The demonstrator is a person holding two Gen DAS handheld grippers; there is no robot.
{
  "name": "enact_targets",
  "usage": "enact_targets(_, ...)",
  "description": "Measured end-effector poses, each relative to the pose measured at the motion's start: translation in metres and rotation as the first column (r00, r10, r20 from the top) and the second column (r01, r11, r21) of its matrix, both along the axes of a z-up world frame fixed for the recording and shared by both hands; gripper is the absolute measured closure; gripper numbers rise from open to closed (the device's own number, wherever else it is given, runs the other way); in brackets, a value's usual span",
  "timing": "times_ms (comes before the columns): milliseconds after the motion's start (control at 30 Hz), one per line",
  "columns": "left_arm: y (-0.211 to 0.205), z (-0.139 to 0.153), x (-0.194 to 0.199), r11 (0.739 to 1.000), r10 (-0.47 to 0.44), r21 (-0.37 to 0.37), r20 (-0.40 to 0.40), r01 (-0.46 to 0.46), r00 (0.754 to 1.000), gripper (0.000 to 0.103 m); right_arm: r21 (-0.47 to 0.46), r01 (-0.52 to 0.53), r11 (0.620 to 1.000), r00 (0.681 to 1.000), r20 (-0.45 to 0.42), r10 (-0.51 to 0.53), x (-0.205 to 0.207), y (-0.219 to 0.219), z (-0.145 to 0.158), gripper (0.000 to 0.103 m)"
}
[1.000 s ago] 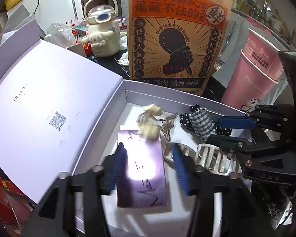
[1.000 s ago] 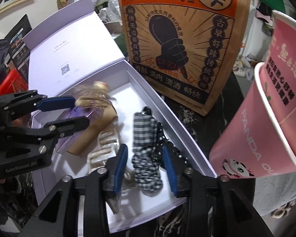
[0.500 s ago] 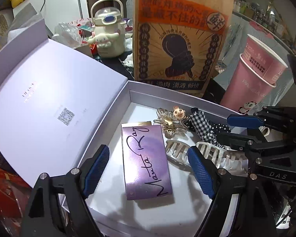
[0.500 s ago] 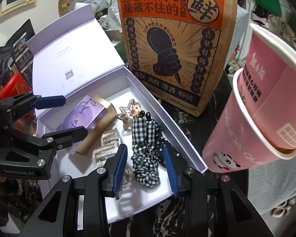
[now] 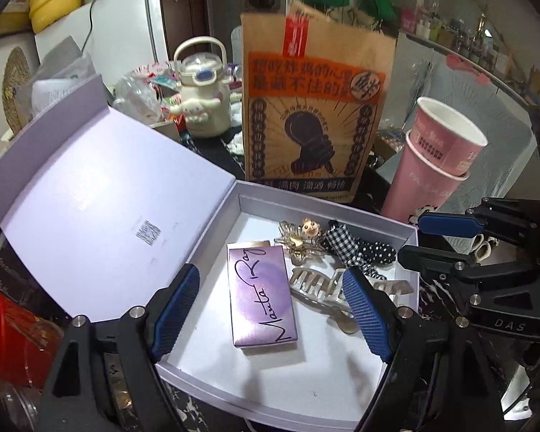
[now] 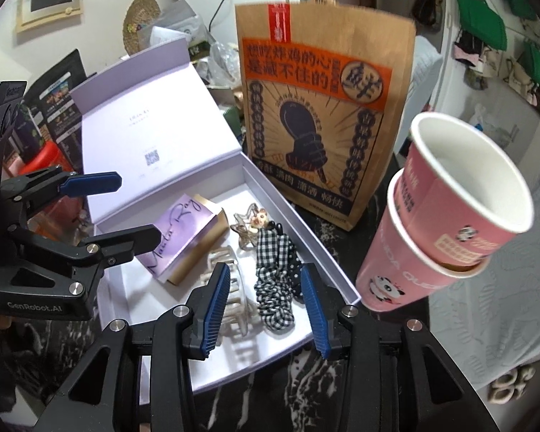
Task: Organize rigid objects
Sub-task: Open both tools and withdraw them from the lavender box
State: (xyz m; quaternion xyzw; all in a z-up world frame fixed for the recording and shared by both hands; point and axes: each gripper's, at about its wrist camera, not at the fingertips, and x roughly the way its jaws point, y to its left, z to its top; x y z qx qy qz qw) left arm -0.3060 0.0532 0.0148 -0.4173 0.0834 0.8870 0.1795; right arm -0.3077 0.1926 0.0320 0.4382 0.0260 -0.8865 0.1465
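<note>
An open lavender gift box (image 5: 327, 205) (image 6: 334, 270) sits on the dark marble table, lid (image 5: 100, 194) folded back to the left. Inside lie a purple "Manta Ray" palette (image 5: 261, 293) (image 6: 181, 232), a gold hair clip with a small monkey face (image 5: 300, 239) (image 6: 253, 223), a clear claw clip (image 5: 324, 284) (image 6: 230, 298) and a black-and-white checked scrunchie (image 5: 356, 252) (image 6: 275, 273). My left gripper (image 5: 270, 309) (image 6: 126, 205) is open and empty above the palette. My right gripper (image 6: 264, 306) (image 5: 428, 237) is open and empty above the scrunchie, at the box's right side.
A tall brown paper bag with orange print (image 5: 313, 115) (image 6: 316, 118) stands right behind the box. Two stacked pink paper cups (image 5: 435, 165) (image 6: 450, 216) lean at the right. A cream character kettle (image 5: 203, 97) and clutter lie behind; red items (image 5: 14, 338) at the left.
Both grippers have pulled back and up from the box. The left gripper has opened wide; the gold clip now lies still in the box beside the palette.
</note>
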Motion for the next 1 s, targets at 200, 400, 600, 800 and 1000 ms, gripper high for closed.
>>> enact_targets(200, -0.002, 0.015, 0.012, 1.000, -0.007, -0.002, -0.045, 0.007, 0.999, 0.021, 0.004, 0.005, 1.000, 0.999, -0.041, -0.005, 0.015, -0.002, 0.016, 0.062)
enact_targets(400, -0.004, 0.029, 0.025, 1.000, 0.001, 0.005, -0.079, 0.000, 0.997, 0.021, 0.003, 0.017, 1.000, 0.996, -0.084, -0.016, 0.031, -0.002, 0.030, 0.058)
enact_targets(600, -0.007, 0.040, 0.042, 1.000, 0.009, 0.009, -0.115, -0.008, 0.993, 0.021, -0.005, 0.030, 1.000, 0.991, -0.133, -0.030, 0.052, 0.001, 0.044, 0.052)
enact_targets(800, -0.012, 0.047, 0.058, 1.000, 0.015, 0.012, -0.140, -0.013, 0.990, 0.020, -0.007, 0.041, 0.999, 0.985, -0.169, -0.042, 0.073, -0.001, 0.054, 0.050)
enact_targets(1000, -0.019, 0.053, 0.077, 0.999, 0.026, 0.030, -0.166, -0.021, 0.986, 0.002, -0.023, 0.051, 0.998, 0.980, -0.191, -0.055, 0.094, -0.001, 0.059, 0.050)
